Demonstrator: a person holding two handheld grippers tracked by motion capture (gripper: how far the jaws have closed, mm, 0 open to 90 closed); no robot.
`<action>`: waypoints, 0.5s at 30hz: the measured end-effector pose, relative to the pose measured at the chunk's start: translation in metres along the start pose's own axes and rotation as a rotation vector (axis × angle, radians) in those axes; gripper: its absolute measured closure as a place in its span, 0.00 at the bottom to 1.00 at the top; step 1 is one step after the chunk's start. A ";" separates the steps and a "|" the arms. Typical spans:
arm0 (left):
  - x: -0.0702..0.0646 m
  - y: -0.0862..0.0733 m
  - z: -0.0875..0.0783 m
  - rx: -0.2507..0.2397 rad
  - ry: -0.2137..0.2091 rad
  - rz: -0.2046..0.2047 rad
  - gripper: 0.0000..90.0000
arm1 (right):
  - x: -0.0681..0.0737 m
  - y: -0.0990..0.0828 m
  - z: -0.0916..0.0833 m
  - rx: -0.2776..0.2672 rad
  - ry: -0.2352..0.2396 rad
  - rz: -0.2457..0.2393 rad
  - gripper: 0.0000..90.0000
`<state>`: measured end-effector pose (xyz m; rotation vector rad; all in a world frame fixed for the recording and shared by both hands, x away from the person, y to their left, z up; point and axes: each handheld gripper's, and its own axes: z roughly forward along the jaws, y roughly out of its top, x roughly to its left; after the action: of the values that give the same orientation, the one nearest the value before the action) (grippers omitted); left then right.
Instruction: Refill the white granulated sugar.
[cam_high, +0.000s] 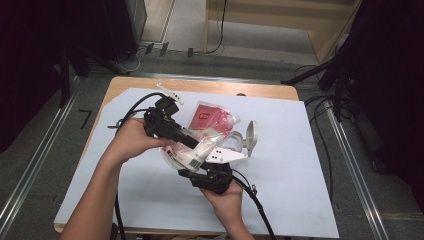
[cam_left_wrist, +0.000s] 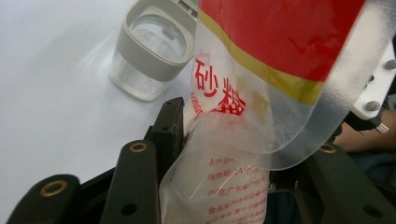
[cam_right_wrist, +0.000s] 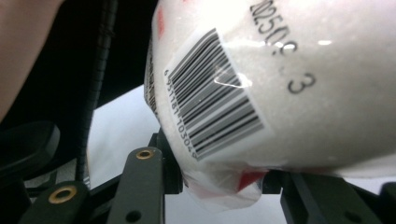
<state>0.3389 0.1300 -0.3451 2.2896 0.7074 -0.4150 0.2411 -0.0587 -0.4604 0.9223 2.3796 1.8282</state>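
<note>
Both grippers, left (cam_high: 187, 141) and right (cam_high: 202, 167), pinch the clear plastic sugar bag (cam_right_wrist: 280, 84); pouring into the open clear jar (cam_left_wrist: 152, 53) comes next.

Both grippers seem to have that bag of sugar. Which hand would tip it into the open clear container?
Probably the left. The left gripper holds the sugar bag near its top, close to the container; the right gripper pinches the bag's bottom corner.

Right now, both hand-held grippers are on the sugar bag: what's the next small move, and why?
Probably tilt the sugar bag toward the open jar. The left hand-held gripper pinches its neck, the right hand-held gripper grips its bottom corner, and the jar stands beside it, lid flipped back.
</note>
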 end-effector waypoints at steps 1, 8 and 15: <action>-0.002 0.001 0.000 0.009 0.014 -0.009 0.64 | 0.000 0.000 0.000 0.004 0.000 0.003 0.67; -0.008 0.005 -0.002 0.019 0.076 -0.096 0.71 | 0.004 0.006 0.004 0.029 -0.082 -0.016 0.52; -0.008 0.008 0.002 0.008 0.125 -0.201 0.73 | 0.005 0.010 0.011 0.076 -0.163 -0.023 0.42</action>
<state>0.3370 0.1209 -0.3382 2.2749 1.0060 -0.3690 0.2451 -0.0450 -0.4533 1.0038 2.3644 1.5973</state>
